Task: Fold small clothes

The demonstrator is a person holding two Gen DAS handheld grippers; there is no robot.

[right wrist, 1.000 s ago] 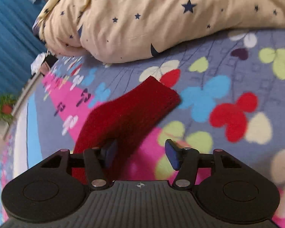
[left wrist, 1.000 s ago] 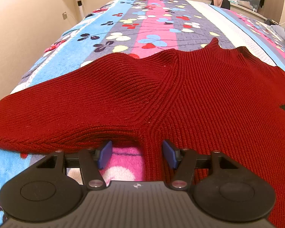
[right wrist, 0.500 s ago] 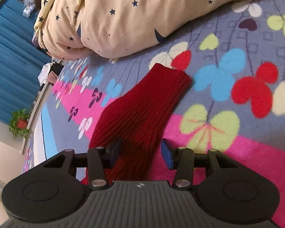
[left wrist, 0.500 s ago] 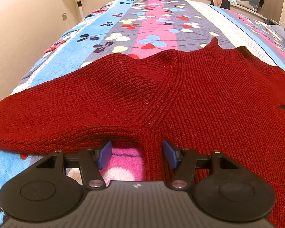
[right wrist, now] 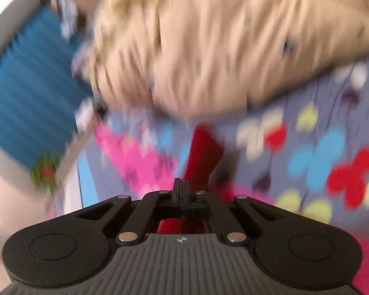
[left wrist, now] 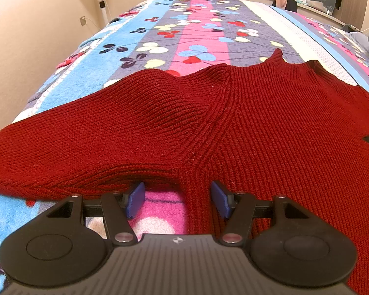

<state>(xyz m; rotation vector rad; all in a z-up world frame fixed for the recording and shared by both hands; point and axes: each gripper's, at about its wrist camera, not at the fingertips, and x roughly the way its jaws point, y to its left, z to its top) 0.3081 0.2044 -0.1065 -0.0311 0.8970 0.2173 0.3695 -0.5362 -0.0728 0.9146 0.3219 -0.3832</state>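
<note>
So the right gripper [right wrist: 182, 191] is now clenched on the red sweater's sleeve [right wrist: 204, 152], which rises just past its tips off the flowery blanket [right wrist: 307, 162], meaning the sleeve fold's starting, while the left gripper [left wrist: 177, 200] waits released at the armpit of the sweater body [left wrist: 270, 127] ahead.

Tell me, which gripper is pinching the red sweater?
The right gripper: its fingers are shut on the red sweater sleeve. The left gripper has its blue fingers apart, pinching nothing.
</note>
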